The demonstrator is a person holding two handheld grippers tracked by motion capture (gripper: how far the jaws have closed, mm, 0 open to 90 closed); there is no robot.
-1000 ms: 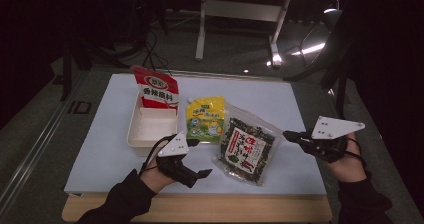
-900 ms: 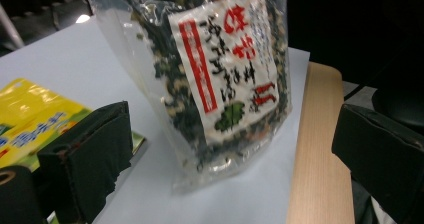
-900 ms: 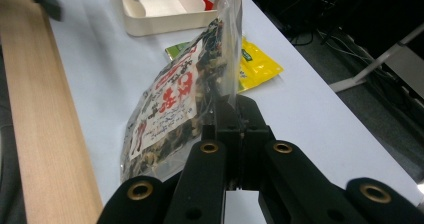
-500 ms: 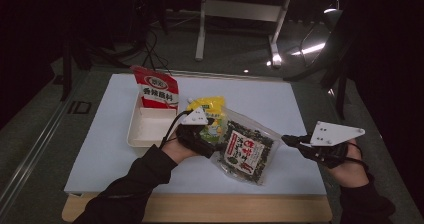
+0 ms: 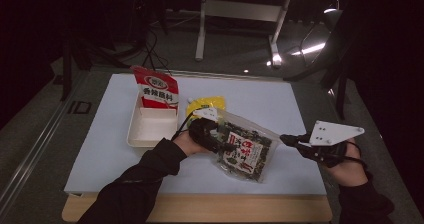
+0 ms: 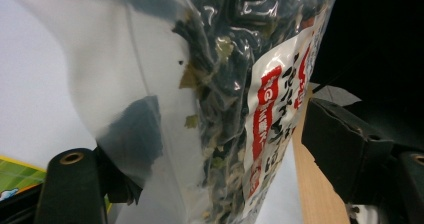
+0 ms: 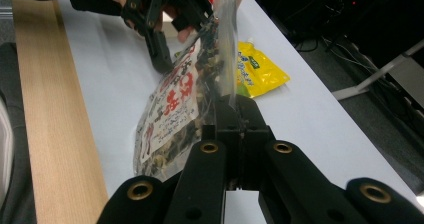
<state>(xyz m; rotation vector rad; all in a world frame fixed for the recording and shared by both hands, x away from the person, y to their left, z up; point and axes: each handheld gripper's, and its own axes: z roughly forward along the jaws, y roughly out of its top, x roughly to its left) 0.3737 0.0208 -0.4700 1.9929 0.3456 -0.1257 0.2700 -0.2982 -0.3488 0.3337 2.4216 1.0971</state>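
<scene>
the white tray (image 5: 150, 129) sits on the left half of the pale worktop (image 5: 100, 154), and a red snack packet (image 5: 156, 90) stands tilted in its far end, leaning on the back wall; the rest of the tray looks bare. just to the right of the tray lies a yellow pouch (image 5: 206, 104), flat on the worktop. the clear seaweed bag (image 5: 245, 151) lies near the middle, its dark flakes and red-and-white label showing through the plastic; its upper left corner is lifted while the lower part rests on the worktop.

the left claw (image 5: 215, 134) is at that raised corner. in the left gripper view the bag (image 6: 210, 99) hangs between the two black jaws, one jaw seen dimly through the plastic, and the jaws have just been closing on it; whether the pads already press on the plastic i cannot tell. the right claw (image 5: 287, 140) is clenched with nothing in it, hovering at the right side of the worktop, its tips just beside the bag's right edge. the right gripper view looks along its closed jaws (image 7: 235, 109) at the bag (image 7: 175, 109), with the left hand (image 7: 160, 4) and its claw beyond.

a second ago the left claw hung nearer the front edge, left of the bag, and the bag lay flat; now the arm has reached up and to the right, and the bag's corner is up. the right claw stays put.
</scene>
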